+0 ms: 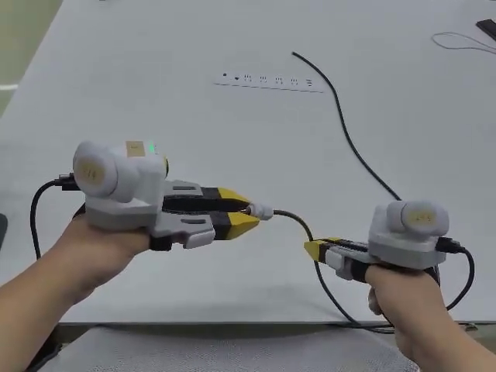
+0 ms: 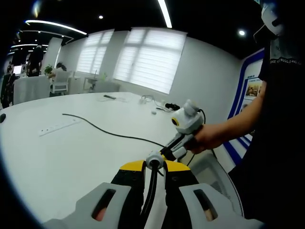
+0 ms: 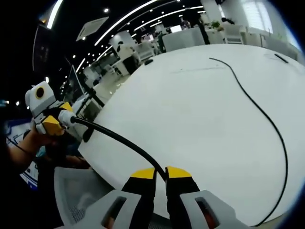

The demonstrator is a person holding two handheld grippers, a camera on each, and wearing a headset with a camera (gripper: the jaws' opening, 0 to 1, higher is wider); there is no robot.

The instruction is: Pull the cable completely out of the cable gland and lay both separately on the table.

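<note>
Head view: the left gripper has its jaws clamped on the white cable gland, held in the air over the near part of the table. The black cable leaves the gland and runs to the right gripper, whose jaws are pinched together on it.

Left gripper view: the gland sits between the yellow jaw tips, and the cable passes back between them.

Right gripper view: the cable arcs from the closed jaws to the gland — threaded through it.
</note>
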